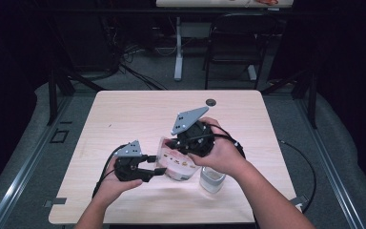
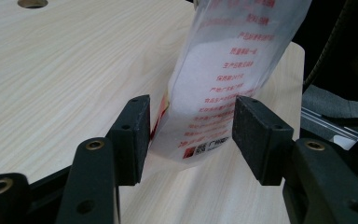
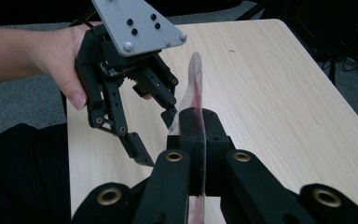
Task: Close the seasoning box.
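A translucent plastic packet (image 1: 177, 164) with red print hangs over the table between the two hands. My right gripper (image 3: 198, 126) is shut on the packet's upper edge (image 3: 195, 74), which sticks up thin between its black jaws. In the high view the right gripper (image 1: 171, 144) comes from the right, under its grey plate. My left gripper (image 2: 191, 135) stands open around the packet's lower end (image 2: 223, 70); there is a small gap between the packet and each pad (image 2: 135, 130). From above, the left gripper (image 1: 159, 171) reaches in from the left. The right gripper view shows it (image 3: 158, 140) with jaws spread.
A small clear jar (image 1: 212, 180) stands on the light wooden table (image 1: 124, 114) just below the right hand. A round cable hole (image 1: 211, 102) sits near the far edge. Beyond the table are a dark chair (image 1: 233, 43) and another table's leg (image 1: 178, 47).
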A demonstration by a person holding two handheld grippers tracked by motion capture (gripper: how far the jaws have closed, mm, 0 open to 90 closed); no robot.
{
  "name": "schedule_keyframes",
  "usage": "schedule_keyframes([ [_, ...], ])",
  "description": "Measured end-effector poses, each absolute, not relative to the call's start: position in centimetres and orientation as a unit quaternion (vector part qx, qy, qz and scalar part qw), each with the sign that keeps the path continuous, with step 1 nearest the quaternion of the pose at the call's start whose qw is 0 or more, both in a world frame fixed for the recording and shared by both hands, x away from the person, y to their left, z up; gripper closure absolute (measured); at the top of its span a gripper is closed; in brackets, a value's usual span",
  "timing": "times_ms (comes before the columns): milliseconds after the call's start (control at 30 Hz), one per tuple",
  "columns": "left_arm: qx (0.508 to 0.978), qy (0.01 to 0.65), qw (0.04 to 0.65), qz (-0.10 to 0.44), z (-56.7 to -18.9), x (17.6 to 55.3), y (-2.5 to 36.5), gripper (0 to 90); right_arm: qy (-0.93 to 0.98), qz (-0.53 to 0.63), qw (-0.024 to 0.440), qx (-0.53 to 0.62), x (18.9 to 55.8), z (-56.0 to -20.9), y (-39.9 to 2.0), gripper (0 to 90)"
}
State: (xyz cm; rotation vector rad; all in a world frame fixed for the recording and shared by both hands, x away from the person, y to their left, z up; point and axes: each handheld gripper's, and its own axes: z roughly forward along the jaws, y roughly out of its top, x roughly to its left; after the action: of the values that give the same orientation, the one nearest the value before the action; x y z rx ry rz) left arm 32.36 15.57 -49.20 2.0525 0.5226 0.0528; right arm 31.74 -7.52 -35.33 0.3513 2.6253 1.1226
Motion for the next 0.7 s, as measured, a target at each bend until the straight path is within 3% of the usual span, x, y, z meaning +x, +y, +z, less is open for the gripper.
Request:
schedule_keyframes([
  [700,0.851,0.197,0.486,0.001,-51.0,32.4,14.2,39.5,0.906,0.390,0.125,0.110,31.5,-35.2,-7.5,90.0],
])
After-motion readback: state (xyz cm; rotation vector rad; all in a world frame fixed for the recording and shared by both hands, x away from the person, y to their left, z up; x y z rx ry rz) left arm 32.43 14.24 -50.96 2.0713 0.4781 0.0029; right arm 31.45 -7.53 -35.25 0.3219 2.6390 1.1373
